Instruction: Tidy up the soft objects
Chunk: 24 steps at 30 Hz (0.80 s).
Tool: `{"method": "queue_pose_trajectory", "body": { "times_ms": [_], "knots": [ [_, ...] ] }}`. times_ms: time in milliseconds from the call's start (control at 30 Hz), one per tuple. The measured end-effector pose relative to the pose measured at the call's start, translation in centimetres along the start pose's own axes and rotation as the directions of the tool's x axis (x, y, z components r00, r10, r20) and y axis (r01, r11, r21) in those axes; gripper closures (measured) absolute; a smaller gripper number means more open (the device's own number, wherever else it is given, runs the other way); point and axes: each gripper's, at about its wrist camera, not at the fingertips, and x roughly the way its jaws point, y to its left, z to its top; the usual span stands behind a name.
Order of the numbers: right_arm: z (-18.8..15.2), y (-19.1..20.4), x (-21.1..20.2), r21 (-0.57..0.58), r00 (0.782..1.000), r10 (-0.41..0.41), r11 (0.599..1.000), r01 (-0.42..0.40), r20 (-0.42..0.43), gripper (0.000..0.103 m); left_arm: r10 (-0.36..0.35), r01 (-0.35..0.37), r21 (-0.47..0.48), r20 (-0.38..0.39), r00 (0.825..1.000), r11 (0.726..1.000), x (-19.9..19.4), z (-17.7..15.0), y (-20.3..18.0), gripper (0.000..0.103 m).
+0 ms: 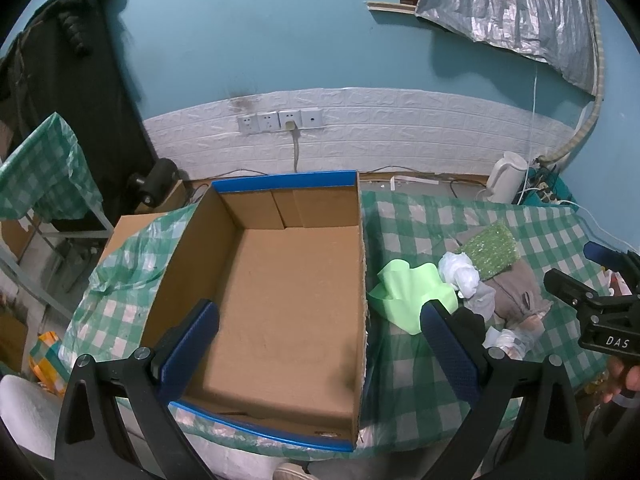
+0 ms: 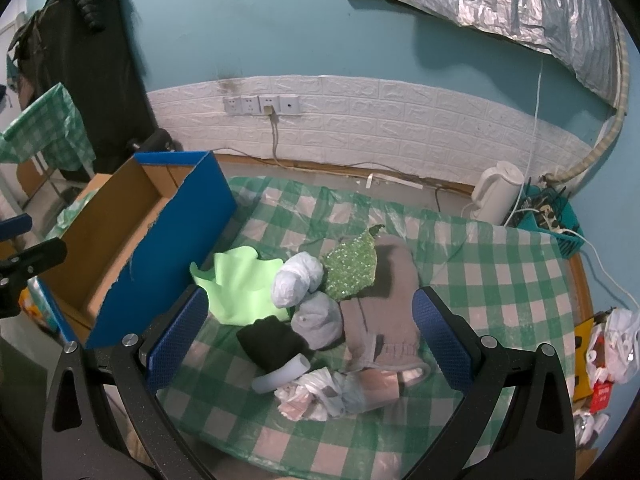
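Soft things, a heap of them: pale green foam sheet (image 2: 236, 284), black knitted sock (image 2: 272, 342), grey woollen mitten (image 2: 386, 312), all on the green-checked tablecloth (image 2: 500, 280) just right of the empty cardboard box (image 1: 280, 292). Right gripper (image 2: 308, 338) hangs directly over the pile, jaws spread wide, gripping nothing, clearly the nearer one. Left gripper (image 1: 320, 352) hovers over the box, equally wide and empty.

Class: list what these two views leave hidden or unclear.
- Left wrist view: box near inside wall, hidden by its own rim.
- Left wrist view: right gripper cut off by the frame edge.
- Right wrist view: grey cloth underside and whatever the pile covers.
- Right wrist view: bag contents, too small.
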Motion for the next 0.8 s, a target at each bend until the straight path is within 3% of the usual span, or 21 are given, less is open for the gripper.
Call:
{"method": "queue_pose_trajectory", "body": {
  "times_ms": [800],
  "knots": [
    [-0.1, -0.8, 0.3, 0.0, 1.0, -0.006, 1.0, 0.006, -0.021, 0.002, -0.01, 0.011, 0.012, -0.029, 1.0, 1.0, 1.0, -0.2, -0.9, 0.002]
  ]
}}
